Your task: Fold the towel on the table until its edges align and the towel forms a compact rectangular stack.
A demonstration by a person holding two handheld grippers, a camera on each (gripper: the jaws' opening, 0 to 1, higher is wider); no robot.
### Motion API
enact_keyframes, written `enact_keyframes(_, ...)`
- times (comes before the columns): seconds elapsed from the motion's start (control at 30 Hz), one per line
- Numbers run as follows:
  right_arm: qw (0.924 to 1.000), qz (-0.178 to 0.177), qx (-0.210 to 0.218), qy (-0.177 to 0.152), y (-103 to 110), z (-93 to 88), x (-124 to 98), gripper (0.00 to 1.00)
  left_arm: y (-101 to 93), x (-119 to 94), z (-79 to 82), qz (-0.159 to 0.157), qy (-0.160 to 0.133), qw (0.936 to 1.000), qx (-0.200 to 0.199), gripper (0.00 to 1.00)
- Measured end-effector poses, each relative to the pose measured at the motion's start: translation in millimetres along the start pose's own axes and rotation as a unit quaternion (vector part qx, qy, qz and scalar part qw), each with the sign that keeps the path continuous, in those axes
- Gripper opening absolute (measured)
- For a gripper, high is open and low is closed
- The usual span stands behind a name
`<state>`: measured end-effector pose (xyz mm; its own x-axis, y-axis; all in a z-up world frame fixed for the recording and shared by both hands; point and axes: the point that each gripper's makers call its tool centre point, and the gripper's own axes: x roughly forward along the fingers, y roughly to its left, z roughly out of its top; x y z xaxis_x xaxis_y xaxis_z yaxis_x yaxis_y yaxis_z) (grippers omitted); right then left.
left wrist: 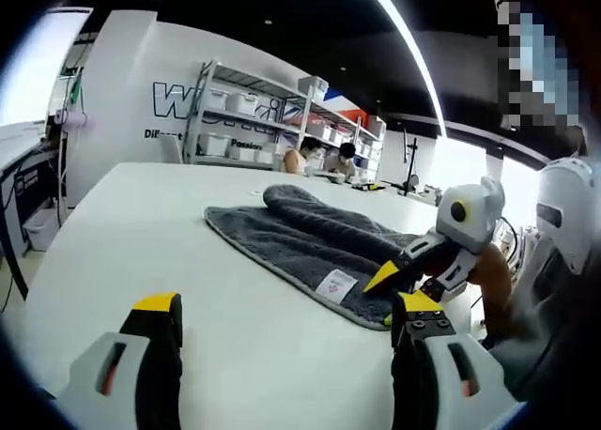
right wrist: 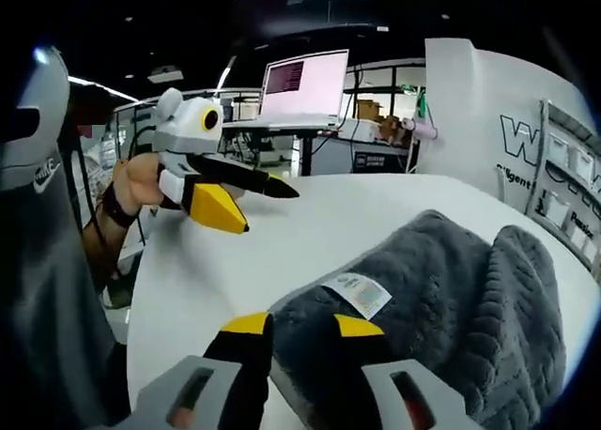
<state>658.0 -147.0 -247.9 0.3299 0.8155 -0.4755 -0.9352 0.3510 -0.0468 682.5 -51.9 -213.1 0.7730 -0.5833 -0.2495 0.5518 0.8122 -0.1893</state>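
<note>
Left gripper view: left gripper (left wrist: 286,322) fingers spread wide, holding nothing, above white tabletop (left wrist: 141,233). One grey towel (left wrist: 310,233), partly folded, one white label. Right gripper (right wrist: 302,329) fingers part-open astride its near edge.

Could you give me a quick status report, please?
Left tool open above the table. Right tool closing on the towel corner by its label. Nothing in the way.
</note>
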Motion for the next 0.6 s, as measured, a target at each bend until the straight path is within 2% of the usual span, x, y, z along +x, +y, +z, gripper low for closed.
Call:
enact_keyframes(0.13, 1.0000, -0.002, 0.000, 0.004, 1.5, -1.0, 0.4, 0.20, 0.1, 0.2, 0.3, 0.001, 0.001, 1.0000, 0.001, 0.97)
enact_keyframes(0.23, 0.9999, 0.012, 0.001, 0.003, 7.1, -0.7, 1.4, 0.13, 0.1, 0.7, 0.7, 0.001, 0.001, 1.0000, 0.001, 0.97)
enact_keyframes(0.4, 1.0000, 0.003, -0.002, 0.006, 5.6, -2.2, 0.3, 0.07, -1.8, 0.9, 1.0, -0.001, 0.001, 1.0000, 0.002, 0.97)
enact_keyframes(0.6, 1.0000, 0.000, -0.003, 0.002, 5.2, -0.8, -1.1, 0.04, -1.2, -1.8, 1.1, 0.003, 0.000, 1.0000, 0.002, 0.97)
